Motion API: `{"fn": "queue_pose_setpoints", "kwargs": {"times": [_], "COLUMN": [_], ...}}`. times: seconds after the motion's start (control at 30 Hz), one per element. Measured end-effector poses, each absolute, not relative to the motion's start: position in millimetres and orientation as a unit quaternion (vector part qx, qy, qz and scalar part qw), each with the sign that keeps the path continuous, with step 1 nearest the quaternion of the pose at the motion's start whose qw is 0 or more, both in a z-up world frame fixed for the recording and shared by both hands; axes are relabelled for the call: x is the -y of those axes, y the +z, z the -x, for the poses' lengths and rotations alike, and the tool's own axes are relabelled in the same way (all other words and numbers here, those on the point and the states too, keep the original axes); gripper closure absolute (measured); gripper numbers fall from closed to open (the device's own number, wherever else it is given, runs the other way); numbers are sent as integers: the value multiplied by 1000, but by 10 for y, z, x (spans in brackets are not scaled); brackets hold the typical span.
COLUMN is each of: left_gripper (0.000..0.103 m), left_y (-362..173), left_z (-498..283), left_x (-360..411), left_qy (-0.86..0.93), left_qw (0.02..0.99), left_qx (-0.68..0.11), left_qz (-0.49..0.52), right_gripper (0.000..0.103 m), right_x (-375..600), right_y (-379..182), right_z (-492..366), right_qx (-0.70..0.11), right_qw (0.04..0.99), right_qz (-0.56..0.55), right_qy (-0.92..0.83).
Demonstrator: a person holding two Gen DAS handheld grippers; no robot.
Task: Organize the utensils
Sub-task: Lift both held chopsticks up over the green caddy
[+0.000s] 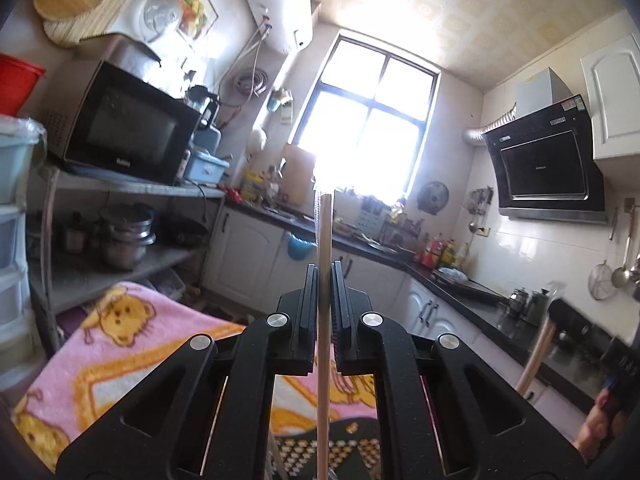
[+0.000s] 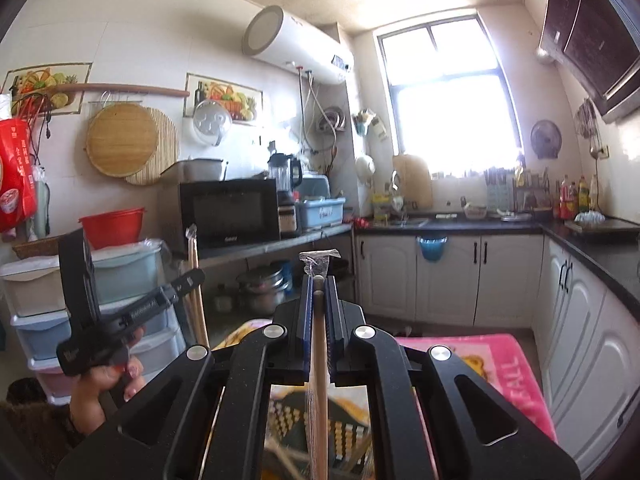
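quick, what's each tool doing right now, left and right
Left tool: closed on wrapped wooden chopsticks.
Right tool: closed on a second wrapped pair of chopsticks.

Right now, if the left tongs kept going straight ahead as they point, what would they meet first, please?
Probably nothing near: the left tongs, shut on wrapped chopsticks, aim across open floor toward the white cabinets below the window. Depth is hard to judge through the fisheye.

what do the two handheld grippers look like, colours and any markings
Both are matte black plastic. The left gripper and right gripper each have two angled linkage arms with round silver pivot caps and flat finger plates; the right one's pads have blue edges. From the right wrist view, the left gripper's handle carries small white lettering, too blurred to read. A dark fuzzy sleeve shows at that wrist.
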State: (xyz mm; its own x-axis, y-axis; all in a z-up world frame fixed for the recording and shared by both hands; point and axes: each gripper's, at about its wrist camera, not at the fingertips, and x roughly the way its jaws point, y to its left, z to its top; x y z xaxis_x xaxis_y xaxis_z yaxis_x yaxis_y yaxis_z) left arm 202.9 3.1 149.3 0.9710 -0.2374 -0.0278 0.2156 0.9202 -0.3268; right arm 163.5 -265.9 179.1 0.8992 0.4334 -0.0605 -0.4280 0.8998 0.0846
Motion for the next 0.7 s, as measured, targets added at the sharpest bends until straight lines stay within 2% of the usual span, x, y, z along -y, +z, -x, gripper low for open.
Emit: {"fn": "queue_pose_setpoints", "kwargs": {"times": [0.33,0.7], "left_gripper": [99,99], "left_y": [1303,979], "left_z": [-2272,-2354], "left_x": [69,126], "left_qy": [-104,-104], "left_qw": [983,984], "left_qx": [-28,-38], "left_qz": [145,142], "right_gripper": [97,97], "right_x": [2656,2606], "right_y": [1732,1356], "right_z": [-1949,-2231], "right_qx": [-22,-51], "right_qw": [977,978], "right_qz": [-42,-50], "right_qy": [208,198]}}
